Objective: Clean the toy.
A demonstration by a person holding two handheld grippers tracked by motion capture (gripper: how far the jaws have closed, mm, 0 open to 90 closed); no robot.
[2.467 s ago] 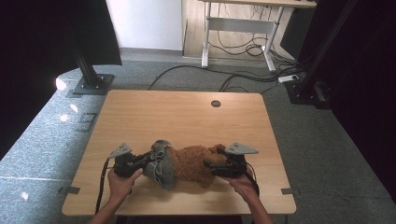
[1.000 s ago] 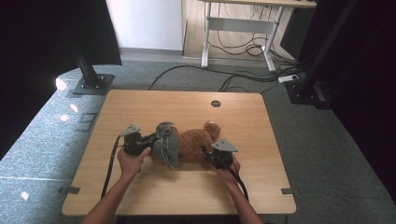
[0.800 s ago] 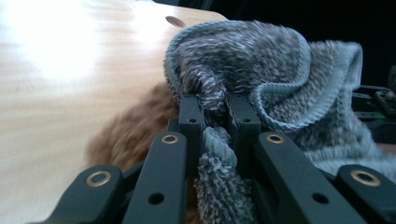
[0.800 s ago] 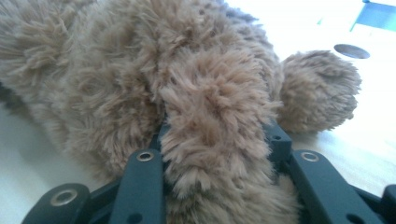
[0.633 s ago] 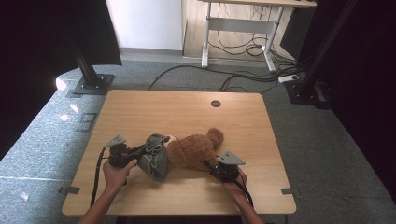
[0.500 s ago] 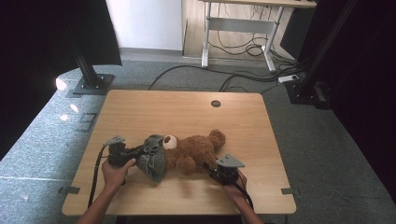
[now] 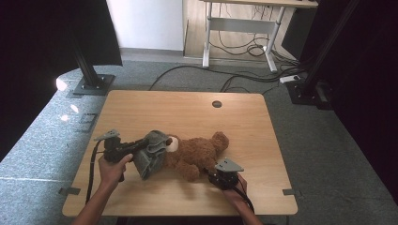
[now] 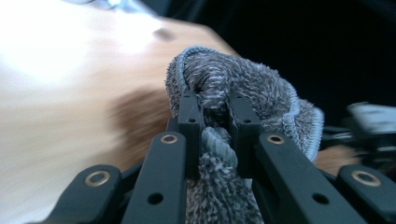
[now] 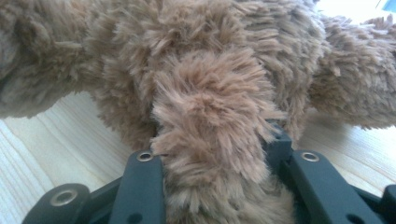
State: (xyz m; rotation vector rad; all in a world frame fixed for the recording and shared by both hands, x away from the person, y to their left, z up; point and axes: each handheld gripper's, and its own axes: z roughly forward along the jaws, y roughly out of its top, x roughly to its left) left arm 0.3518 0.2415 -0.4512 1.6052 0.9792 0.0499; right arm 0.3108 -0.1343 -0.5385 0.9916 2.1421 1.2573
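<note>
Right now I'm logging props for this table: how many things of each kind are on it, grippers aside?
Brown teddy bear: 1
Grey towel: 1
Total: 2
The left gripper is clamped on the towel, the right gripper on a limb of the bear.

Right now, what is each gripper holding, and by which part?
Left gripper: grey towel, by a bunched fold. Right gripper: teddy bear, by a limb.
</note>
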